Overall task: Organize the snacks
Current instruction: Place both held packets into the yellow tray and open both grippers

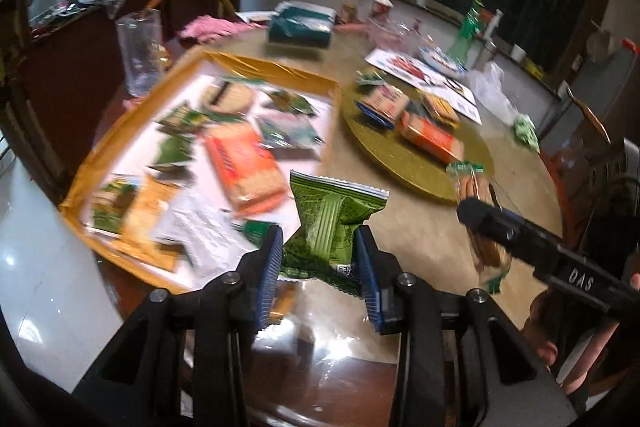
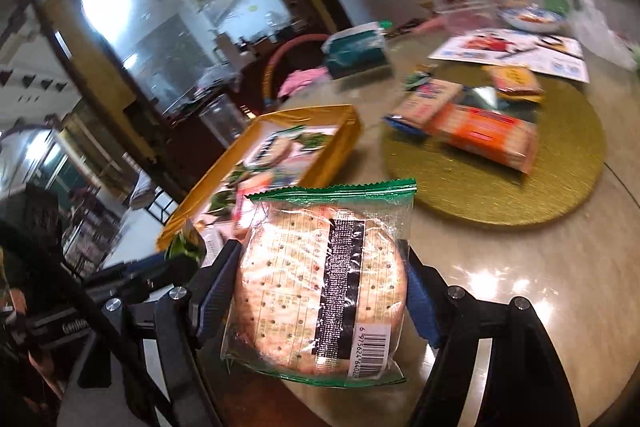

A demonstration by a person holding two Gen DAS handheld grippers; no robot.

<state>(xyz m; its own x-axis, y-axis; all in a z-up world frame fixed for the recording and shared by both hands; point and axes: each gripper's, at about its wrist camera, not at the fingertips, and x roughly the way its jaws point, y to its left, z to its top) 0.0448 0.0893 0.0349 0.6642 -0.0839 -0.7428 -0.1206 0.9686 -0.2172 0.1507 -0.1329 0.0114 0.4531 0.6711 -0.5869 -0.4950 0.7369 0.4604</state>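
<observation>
My left gripper [image 1: 318,251] is shut on a green snack packet [image 1: 334,223], held above the table's near edge, just right of the gold box [image 1: 280,69]. The box holds several snack packs, among them an orange cracker pack [image 1: 244,167]. My right gripper [image 2: 320,279] is shut on a round cracker pack in clear wrap [image 2: 320,291], held over the table. In the left wrist view that gripper [image 1: 492,223] comes in from the right with the cracker pack [image 1: 476,187]. The gold box [image 2: 344,125] lies behind it to the left.
A round gold mat [image 1: 404,167] at the table's middle carries an orange cracker pack [image 1: 434,137] and smaller boxes [image 1: 384,101]. Farther back lie a teal tissue pack [image 1: 302,25], printed sheets [image 1: 424,75], a clear plastic bag [image 1: 494,91] and a tall clear glass [image 1: 140,51]. A person's hand [image 1: 548,347] shows at right.
</observation>
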